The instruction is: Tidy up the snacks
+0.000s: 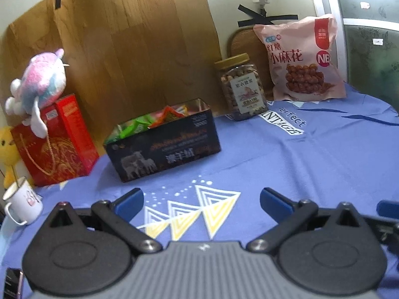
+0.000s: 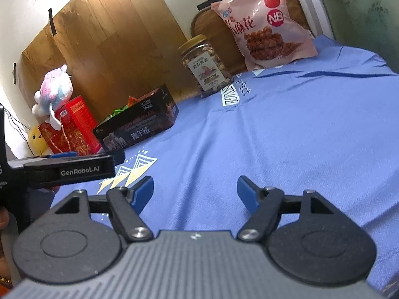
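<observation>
Both our grippers, left (image 1: pixel 200 199) & right (image 2: pixel 194 190), have jaws wide open, nothing held. Box (image 1: pixel 164 142) w/ snack packs sits centre-left of the left view, long axis running lower left to upper right; jar (image 2: pixel 205 64) & pink bag (image 2: pixel 264 22) upper right, prob. nearer the right one.

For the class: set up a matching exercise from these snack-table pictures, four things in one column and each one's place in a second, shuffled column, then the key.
Things:
1. plush toy
2. nut jar
3. pink snack bag
4. enamel mug

Places:
A. leaning upright at the wall, far right
B. on top of the red gift box
C. near left edge, before the red box
D. between the black box and the bag

Pairs: 1-B, 2-D, 3-A, 4-C
</observation>
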The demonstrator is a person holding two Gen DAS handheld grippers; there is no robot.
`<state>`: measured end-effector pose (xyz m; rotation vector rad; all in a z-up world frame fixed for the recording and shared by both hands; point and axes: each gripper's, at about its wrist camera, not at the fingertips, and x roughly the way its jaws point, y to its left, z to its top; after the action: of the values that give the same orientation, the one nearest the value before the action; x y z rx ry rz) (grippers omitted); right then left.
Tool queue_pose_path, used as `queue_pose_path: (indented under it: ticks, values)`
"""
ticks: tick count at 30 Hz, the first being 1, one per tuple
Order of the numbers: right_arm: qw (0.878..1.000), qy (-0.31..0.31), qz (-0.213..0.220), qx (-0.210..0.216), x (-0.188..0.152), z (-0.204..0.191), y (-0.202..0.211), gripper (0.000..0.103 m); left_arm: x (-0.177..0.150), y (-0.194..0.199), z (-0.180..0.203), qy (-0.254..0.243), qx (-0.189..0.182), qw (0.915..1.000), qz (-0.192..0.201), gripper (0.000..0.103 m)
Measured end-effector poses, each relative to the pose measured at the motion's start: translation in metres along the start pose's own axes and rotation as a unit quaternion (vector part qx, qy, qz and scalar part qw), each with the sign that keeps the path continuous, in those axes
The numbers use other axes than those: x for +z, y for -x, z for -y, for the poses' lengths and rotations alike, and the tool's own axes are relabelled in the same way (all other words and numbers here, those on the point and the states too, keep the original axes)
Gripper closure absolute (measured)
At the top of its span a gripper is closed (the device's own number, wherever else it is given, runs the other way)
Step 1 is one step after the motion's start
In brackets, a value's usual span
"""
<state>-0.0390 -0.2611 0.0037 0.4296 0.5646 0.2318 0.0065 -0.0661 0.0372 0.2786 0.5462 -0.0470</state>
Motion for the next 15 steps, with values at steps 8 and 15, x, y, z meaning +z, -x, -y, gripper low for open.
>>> queue_pose_path:
  ticks: [8, 15]
  values:
    - [1.000, 0.020, -0.007, 0.014, 0.000, -0.015, -0.008, 0.026, -0.011, -0.011, -0.016, 0.024, -0.005, 0.9988, -0.041, 0.000]
    - [0.999, 0.015, 0.000, 0.049, 0.017, -0.027, -0.019, 0.026, -0.012, -0.001, -0.043, 0.059, 0.011, 0.9965, -0.059, 0.000]
